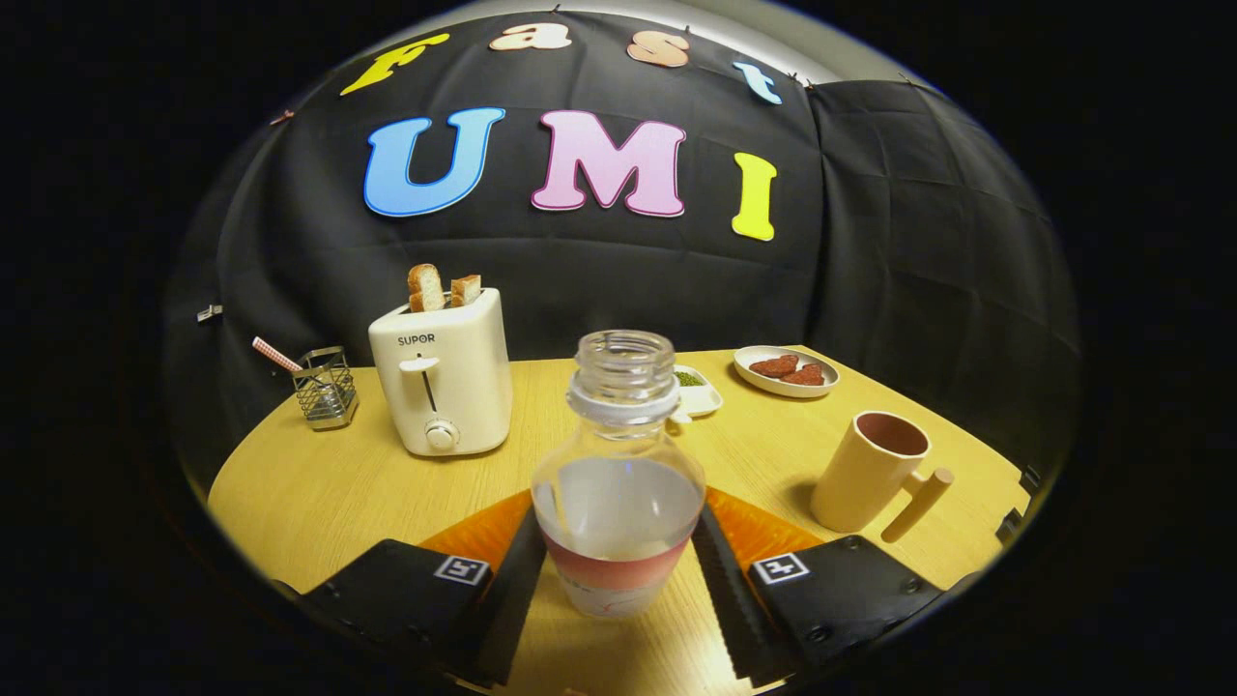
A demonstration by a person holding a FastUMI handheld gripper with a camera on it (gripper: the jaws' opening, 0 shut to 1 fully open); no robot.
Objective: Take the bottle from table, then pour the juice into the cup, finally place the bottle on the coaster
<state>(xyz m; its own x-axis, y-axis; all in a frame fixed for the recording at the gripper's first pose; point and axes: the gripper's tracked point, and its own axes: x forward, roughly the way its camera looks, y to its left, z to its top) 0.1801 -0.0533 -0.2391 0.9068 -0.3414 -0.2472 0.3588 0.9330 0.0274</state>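
You are closing the gripper [618,570] on the uncapped juice bottle [618,483] between its fingers (both appear to be pressing it), with pouring into the cup [870,474] and coaster placement remaining.

I'm working in a staged breakfast corner inside a booth: beyond my fingers a wooden table [319,493] carries a toaster [443,377] with bread [425,287], a plate of snacks [786,371], and a black cloth wall [899,251] behind.
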